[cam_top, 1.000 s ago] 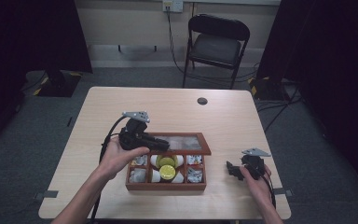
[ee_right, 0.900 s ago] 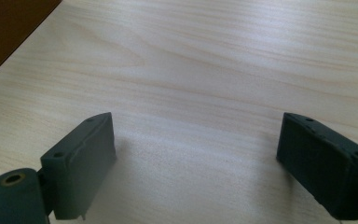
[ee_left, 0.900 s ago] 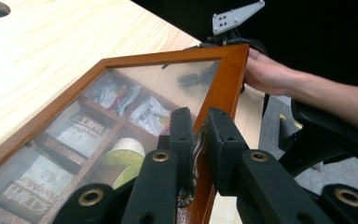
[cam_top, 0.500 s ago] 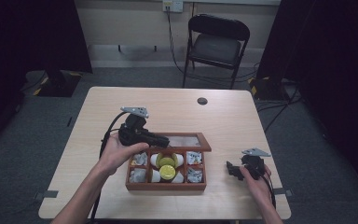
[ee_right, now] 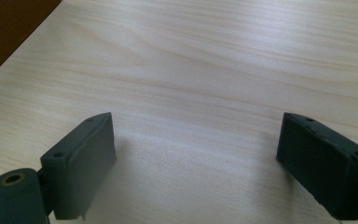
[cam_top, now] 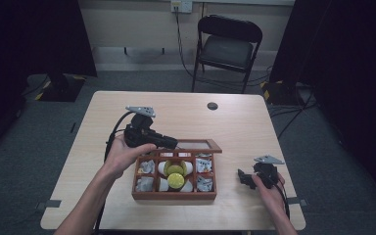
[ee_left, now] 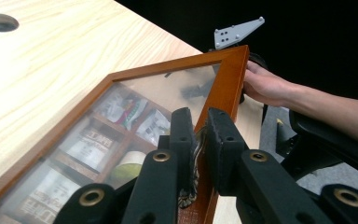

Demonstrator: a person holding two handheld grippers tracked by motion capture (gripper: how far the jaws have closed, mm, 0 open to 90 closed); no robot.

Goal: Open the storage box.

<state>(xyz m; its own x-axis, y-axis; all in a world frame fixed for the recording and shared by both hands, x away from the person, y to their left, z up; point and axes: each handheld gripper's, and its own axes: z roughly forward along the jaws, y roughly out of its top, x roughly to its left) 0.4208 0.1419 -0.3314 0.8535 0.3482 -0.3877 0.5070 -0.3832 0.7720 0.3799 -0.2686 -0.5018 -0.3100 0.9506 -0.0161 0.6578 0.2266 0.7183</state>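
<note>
Left claw [ee_left: 199, 135] on glass lid's frame [ee_left: 226, 88].

The high view is dimly lit, with the table [cam_top: 254, 127] lit from above and dark surroundings. Soft shadows are cast beneath the right gripper [ee_right: 196, 154] jaws. The glass lid [ee_left: 168, 98] is hazed by reflections, and near parts are slightly blurred.

Pale wooden table [cam_top: 103, 191] — wooden compartment box [cam_top: 174, 196], centre-front
</note>
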